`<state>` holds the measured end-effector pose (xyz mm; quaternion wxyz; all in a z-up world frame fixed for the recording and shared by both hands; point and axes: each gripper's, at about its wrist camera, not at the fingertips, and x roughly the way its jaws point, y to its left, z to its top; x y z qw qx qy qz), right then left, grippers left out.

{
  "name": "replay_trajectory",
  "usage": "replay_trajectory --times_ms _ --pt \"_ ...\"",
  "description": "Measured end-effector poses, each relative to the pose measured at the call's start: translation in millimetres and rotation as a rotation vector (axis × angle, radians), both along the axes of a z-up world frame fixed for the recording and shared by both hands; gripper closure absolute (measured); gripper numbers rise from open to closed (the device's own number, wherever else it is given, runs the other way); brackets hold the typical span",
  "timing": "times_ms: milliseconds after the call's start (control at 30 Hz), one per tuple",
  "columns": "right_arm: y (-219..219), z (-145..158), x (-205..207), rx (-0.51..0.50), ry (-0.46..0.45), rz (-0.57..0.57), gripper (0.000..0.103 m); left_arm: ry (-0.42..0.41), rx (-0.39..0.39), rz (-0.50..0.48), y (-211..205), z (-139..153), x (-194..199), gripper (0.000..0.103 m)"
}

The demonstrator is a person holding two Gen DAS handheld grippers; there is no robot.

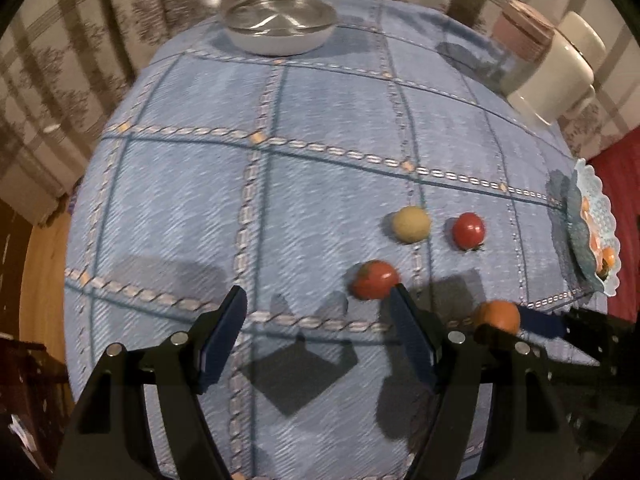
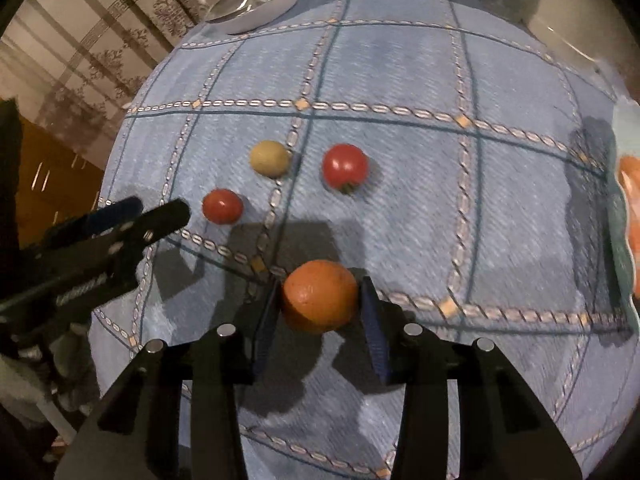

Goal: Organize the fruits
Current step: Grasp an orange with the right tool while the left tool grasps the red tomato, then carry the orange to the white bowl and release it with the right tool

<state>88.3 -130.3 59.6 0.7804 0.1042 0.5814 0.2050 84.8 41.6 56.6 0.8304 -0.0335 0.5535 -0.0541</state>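
Right wrist view: our right claw (image 2: 320, 300) is clenched on the orange (image 2: 320, 295), both blue pads against its sides, the fruit lifted just clear of the table (image 2: 400, 80), judging by the shadow beneath it. Skin looks dimpled, evenly orange, no stem showing. Our left claw (image 1: 316, 312) stands released, nothing between its fingers, hovering over bare cloth just beside the nearer red tomato (image 1: 375, 280).

Outward from there: a second red tomato (image 1: 469, 230) with a bit of green stem, and a dull yellow-green round fruit (image 1: 411, 225), both loose on the blue checked tablecloth (image 1: 320, 140). At the right edge sits a scalloped pale-blue dish (image 1: 600, 216) already holding some orange pieces; we judge it the collecting place. A steel plate (image 1: 280, 24) waits empty at the far side.

Progress, as we read it: partly done. One fruit in hand, three still on the cloth.
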Motion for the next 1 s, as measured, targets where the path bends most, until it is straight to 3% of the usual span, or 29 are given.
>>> replay_trajectory --times_ms 133,400,667,1000 --pt "-14 -1 -10 -0.001 0.011 -0.030 0.062 0.000 -0.004 -0.042 -14 -5 8 0.030" --pt "-40 -2 -24 0.001 0.024 -0.085 0.062 0.034 -0.004 -0.082 -36 -22 20 0.046" --pt "-54 0 -31 0.007 0.020 -0.092 0.062 0.038 0.015 -0.071 -39 -30 21 0.073" --pt "-68 14 -37 0.031 -0.015 -0.073 0.062 0.009 0.005 -0.051 -41 -12 5 0.073"
